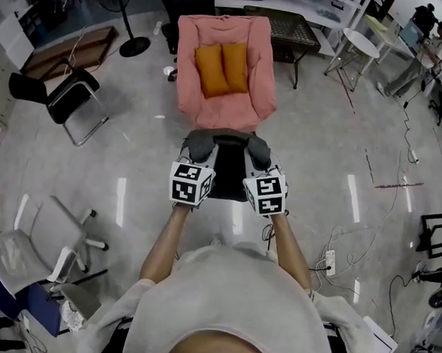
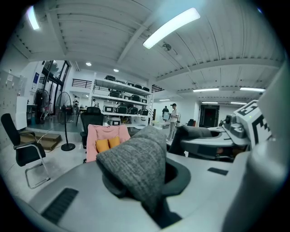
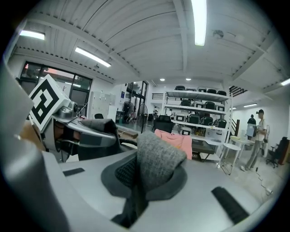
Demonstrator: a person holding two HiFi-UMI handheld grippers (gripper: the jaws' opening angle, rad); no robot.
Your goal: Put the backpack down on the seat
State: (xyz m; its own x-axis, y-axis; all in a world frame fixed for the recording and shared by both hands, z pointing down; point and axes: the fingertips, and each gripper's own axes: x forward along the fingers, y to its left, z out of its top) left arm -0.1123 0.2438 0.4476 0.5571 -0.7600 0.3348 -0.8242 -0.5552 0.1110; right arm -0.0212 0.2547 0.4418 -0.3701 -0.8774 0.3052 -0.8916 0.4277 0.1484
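Observation:
A black backpack (image 1: pixel 223 163) with grey shoulder straps hangs in the air in front of a pink armchair (image 1: pixel 226 66) that has two orange cushions (image 1: pixel 222 67) on its seat. My left gripper (image 1: pixel 197 162) is shut on the left grey strap (image 2: pixel 136 167). My right gripper (image 1: pixel 257 167) is shut on the right grey strap (image 3: pixel 158 163). Both straps loop up over the closed jaws. The armchair (image 2: pixel 106 136) stands a short way ahead of the pack, and it shows as well in the right gripper view (image 3: pixel 174 138). Most of the pack's body is hidden behind the marker cubes.
A black cantilever chair (image 1: pixel 60 94) and a fan stand (image 1: pixel 129 43) are at the left. Behind the armchair stands a dark mesh table (image 1: pixel 290 29). A round white table (image 1: pixel 361 46) and a person (image 1: pixel 429 47) are at the far right. Cables (image 1: pixel 336 257) lie on the floor to my right, and a grey office chair (image 1: pixel 40 249) is at lower left.

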